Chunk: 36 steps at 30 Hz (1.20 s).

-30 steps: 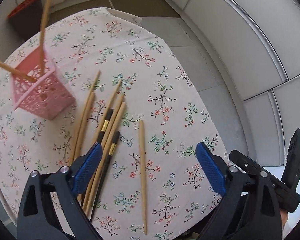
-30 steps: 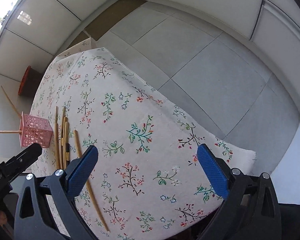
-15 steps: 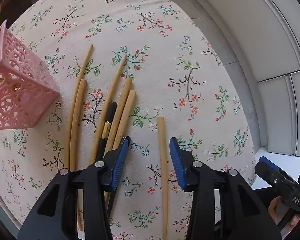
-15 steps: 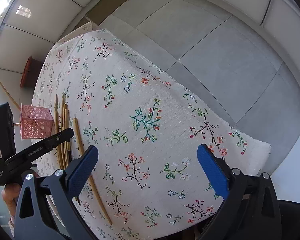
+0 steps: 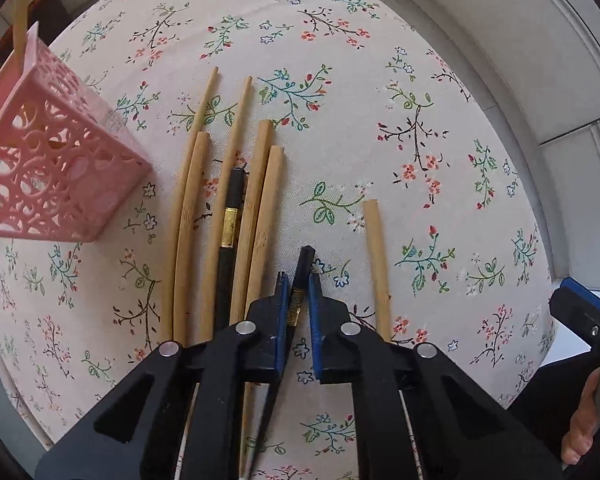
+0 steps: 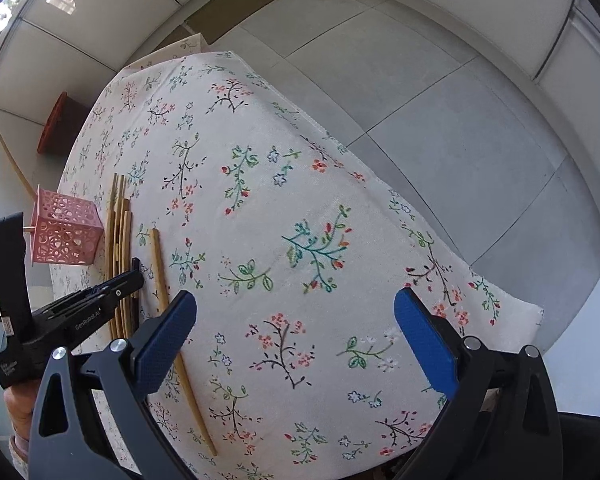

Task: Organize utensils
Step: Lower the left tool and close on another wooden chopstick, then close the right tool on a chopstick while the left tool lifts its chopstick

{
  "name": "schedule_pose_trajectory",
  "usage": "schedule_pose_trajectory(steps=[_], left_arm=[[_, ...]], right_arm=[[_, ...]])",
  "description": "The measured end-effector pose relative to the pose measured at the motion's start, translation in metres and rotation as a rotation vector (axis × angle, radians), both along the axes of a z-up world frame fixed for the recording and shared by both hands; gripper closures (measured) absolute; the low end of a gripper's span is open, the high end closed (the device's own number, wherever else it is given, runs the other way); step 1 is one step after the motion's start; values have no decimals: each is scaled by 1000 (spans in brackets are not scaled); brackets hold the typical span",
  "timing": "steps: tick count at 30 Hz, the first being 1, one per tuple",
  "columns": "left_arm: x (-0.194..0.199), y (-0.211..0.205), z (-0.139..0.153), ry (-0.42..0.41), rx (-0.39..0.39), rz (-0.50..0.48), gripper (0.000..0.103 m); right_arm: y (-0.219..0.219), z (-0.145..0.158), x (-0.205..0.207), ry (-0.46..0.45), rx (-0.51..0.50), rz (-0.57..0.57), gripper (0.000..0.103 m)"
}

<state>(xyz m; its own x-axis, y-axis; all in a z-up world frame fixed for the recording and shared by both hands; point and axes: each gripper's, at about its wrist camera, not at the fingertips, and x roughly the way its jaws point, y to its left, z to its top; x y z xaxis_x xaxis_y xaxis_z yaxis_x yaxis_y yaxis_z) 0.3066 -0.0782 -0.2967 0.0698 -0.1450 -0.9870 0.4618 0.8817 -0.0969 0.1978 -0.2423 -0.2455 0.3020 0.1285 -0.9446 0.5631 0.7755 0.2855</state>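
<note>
Pinching a black chopstick (image 5: 305,268) just below its squared top end, the left gripper (image 5: 298,280) points straight down at the table; its blue pads have just been closing and now press the stick from both sides, gold band showing between them. Immediately left of the jaws lies a bundle of bamboo chopsticks (image 5: 256,208) side by side on the floral tablecloth (image 5: 420,80), with a second black chopstick (image 5: 230,216), gold-banded, lying among them. Just right of the jaws, apart from the bundle, lies a single bamboo chopstick (image 5: 376,256). Farther off, up and to the left, stands a pink perforated holder (image 5: 48,176), a bamboo stick (image 5: 20,24) rising from its top.

Right gripper (image 6: 296,332): jaws wide, nothing between the pads, hovering over bare cloth. The single bamboo chopstick runs under its left finger. Beyond that, to its left, the left gripper is seen side-on over the bundle, the pink holder behind it. Grey floor tiles (image 6: 440,100) beyond the table edge.
</note>
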Motion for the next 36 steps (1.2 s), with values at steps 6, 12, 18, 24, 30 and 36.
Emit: schedule_pose_trajectory(steps=[6, 12, 18, 24, 30, 36], left_arm=[[-42, 36, 24, -82, -123, 81, 97], [-85, 86, 66, -171, -175, 102, 97], [-95, 109, 105, -231, -189, 138, 97], [-105, 112, 125, -275, -218, 159, 97], [-119, 125, 149, -334, -256, 187, 97], [-136, 129, 180, -413, -285, 193, 97]], right_arm=[[39, 3, 51, 16, -39, 96, 7], [88, -20, 97, 121, -94, 155, 24], [123, -31, 110, 158, -218, 194, 61], [117, -27, 99, 108, -116, 194, 95], [109, 36, 49, -123, -87, 278, 95], [116, 110, -9, -310, -161, 378, 95]])
